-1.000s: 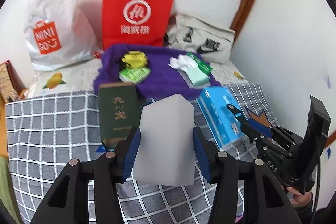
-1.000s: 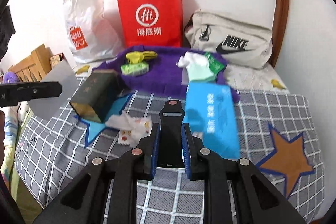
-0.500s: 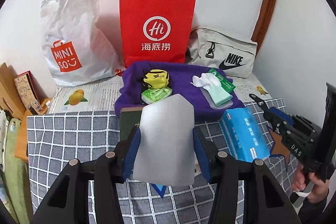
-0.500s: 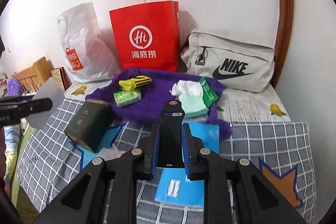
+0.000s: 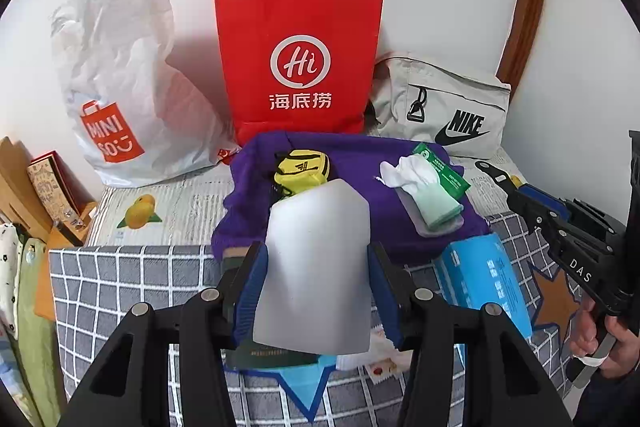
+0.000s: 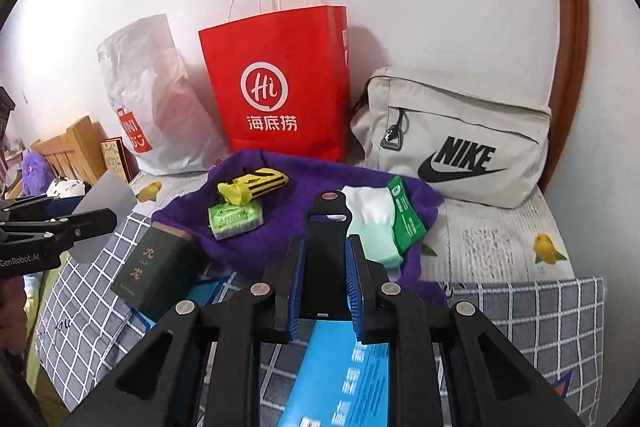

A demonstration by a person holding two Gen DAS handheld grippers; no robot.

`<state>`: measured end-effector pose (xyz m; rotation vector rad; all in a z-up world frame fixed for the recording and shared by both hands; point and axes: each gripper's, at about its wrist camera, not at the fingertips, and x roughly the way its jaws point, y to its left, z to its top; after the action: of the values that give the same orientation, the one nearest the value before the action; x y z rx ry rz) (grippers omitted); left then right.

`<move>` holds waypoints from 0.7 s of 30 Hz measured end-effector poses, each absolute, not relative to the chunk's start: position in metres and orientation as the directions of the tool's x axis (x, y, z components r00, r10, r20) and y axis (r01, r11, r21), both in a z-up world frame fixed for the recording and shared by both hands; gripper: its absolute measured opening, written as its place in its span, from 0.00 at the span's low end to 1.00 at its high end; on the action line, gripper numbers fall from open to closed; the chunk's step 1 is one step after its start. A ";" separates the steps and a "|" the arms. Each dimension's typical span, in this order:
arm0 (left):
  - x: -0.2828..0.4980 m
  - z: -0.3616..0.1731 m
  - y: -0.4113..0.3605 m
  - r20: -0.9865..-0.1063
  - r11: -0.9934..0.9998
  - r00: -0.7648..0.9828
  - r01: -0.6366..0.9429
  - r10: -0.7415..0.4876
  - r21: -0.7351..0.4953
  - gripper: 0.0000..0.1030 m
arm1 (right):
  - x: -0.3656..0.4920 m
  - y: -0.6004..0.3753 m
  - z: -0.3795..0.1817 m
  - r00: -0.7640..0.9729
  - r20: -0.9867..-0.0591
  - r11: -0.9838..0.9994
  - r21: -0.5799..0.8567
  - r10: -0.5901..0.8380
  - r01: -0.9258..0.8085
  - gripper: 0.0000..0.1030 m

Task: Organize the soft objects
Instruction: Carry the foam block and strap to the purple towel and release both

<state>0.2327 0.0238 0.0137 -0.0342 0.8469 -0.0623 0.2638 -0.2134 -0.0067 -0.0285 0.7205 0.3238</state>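
Observation:
My left gripper is shut on a grey flat plate held upright above the bed. My right gripper is shut on a black flat tool. A purple cloth lies on the bed and carries a yellow pouch, white-and-mint gloves with a green card, and in the right wrist view a green sponge pack. A blue tissue pack and a dark green box lie in front of the cloth.
A red paper bag, a white Miniso bag and a beige Nike bag stand against the wall. The checked blanket covers the bed's front. A wooden rack is at the left.
Both grippers have pulled back and up from the bed, so the bags and wall fill more of each view. Both stay shut on their plate and tool.

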 end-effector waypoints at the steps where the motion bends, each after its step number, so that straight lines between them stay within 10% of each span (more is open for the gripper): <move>1: 0.237 0.013 0.024 -0.748 0.998 0.660 0.042 -0.069 -0.055 0.47 | 0.267 -0.213 -0.006 0.704 -0.652 0.950 0.084 0.282 -0.302 0.20; 21: 0.340 -0.027 0.021 -0.808 0.984 0.561 0.094 -0.179 -0.153 0.47 | 0.353 -0.192 -0.045 0.604 -0.717 0.923 0.152 0.349 -0.354 0.20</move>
<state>0.3400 0.0215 -0.0266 -0.0962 0.9624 -0.1610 0.3533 -0.1923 -0.0445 -0.0059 0.8279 0.4069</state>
